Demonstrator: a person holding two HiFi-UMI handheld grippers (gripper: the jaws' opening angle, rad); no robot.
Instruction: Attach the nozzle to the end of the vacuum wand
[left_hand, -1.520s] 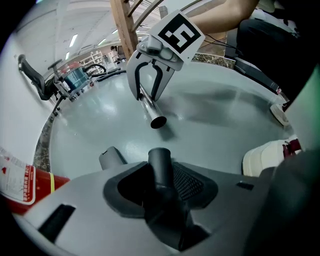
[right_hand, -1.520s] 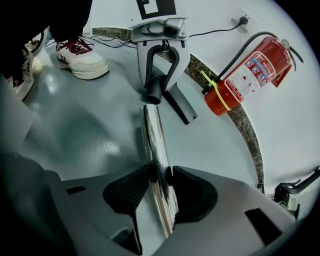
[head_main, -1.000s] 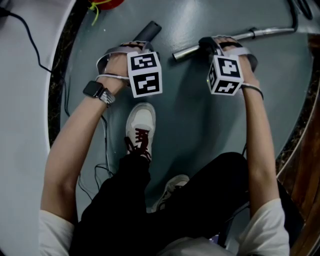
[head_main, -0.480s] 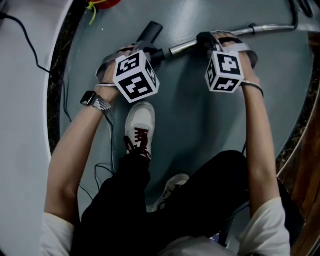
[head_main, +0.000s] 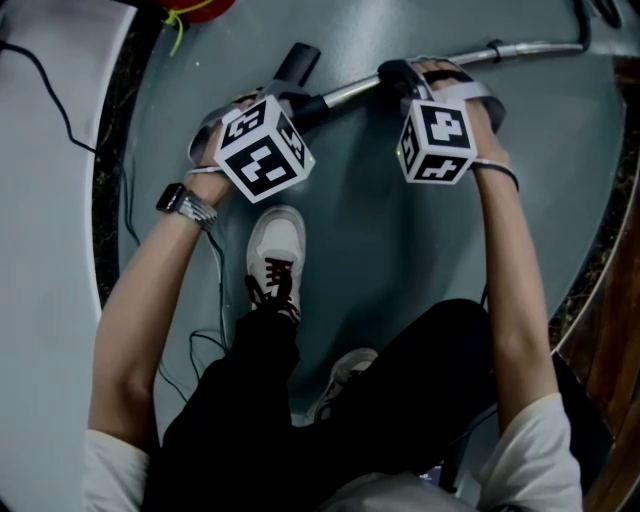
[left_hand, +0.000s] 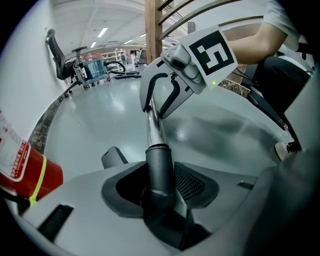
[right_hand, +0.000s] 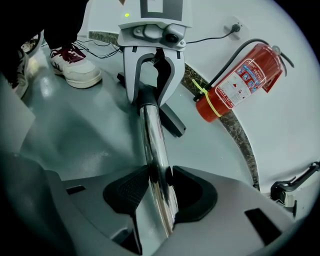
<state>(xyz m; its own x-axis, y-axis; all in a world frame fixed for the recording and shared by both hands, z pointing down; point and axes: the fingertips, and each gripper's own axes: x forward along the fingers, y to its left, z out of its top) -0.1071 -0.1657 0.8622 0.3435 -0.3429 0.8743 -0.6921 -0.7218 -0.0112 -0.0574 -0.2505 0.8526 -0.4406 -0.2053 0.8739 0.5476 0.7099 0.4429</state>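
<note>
In the head view my left gripper is shut on the dark grey nozzle, which angles up and to the right. My right gripper is shut on the chrome vacuum wand, close to its left end. The nozzle's collar sits over the wand's end, seen between the left gripper's pads. In the right gripper view the wand runs from between my pads to the left gripper, and the nozzle's flat tip sticks out beyond it.
A red fire extinguisher leans by the curved dark stone border of the grey floor. The person's white shoe stands just below the left gripper. Black cables trail along the left side. A wooden post rises behind.
The left gripper has rolled and carried the nozzle up and right to the wand's end; they were apart, now the collar is on the wand. Both grippers sit slightly higher in view.
</note>
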